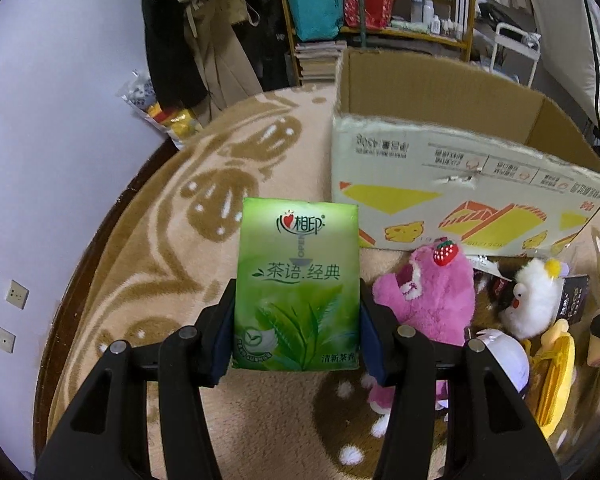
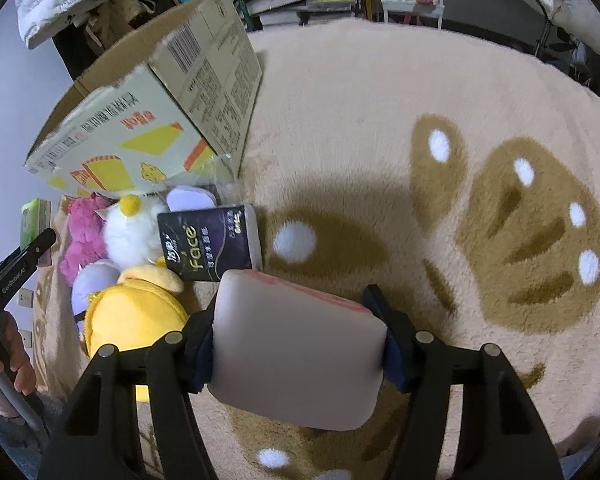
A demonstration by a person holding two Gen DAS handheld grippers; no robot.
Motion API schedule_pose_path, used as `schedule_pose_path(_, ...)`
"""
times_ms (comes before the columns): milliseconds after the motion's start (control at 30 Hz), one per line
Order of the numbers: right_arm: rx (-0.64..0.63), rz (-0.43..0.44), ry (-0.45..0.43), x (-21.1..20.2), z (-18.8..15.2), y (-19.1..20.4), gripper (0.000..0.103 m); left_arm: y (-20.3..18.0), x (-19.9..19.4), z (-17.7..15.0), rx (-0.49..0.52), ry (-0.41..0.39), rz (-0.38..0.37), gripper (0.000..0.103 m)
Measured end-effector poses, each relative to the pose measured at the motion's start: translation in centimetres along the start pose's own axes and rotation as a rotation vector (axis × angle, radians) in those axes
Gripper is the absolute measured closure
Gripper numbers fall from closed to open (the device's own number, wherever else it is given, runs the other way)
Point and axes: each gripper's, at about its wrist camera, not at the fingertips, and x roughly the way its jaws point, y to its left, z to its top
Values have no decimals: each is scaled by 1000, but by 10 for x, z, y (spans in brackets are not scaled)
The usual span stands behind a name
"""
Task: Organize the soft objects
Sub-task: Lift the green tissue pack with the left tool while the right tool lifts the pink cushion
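1. While the rug [image 1: 172,264] lies beneath, a green tissue pack [image 1: 298,284] is clamped upright between the jaws of the left gripper [image 1: 296,320], held above the rug just before the open cardboard box [image 1: 440,184].
2. A pale pink tissue pack [image 2: 296,352] is gripped by the right gripper [image 2: 298,332].
3. A pink plush [image 1: 432,300], white plush [image 1: 536,296], yellow plush [image 2: 132,312] and dark tissue pack [image 2: 210,242] are seen clustered beside the box.

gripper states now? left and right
Left gripper: shut on the green tissue pack.
Right gripper: shut on the pink pack.
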Motion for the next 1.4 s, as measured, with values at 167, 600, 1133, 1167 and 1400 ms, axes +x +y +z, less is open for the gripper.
schedule_pose_path(167,-14,6,-70,-20,1,-2,35,6,-19,-4,-20,-45,21,51)
schedule_pose_path(600,-132,29,-351,-79,-10,36,35,16,-71,-8,-28,-211,58,51)
schedule_pose_path(1133,-299,103,-591,-123,20,106,35,14,-155,17,4,-453,39,51)
schedule_pose_path(1167,-313,101,-602,-124,24,112,35,15,-158,21,2,-465,40,51)
schedule_pose_path(1400,-352,119,-659,-128,49,134,35,9,-166,59,18,-552,60,51)
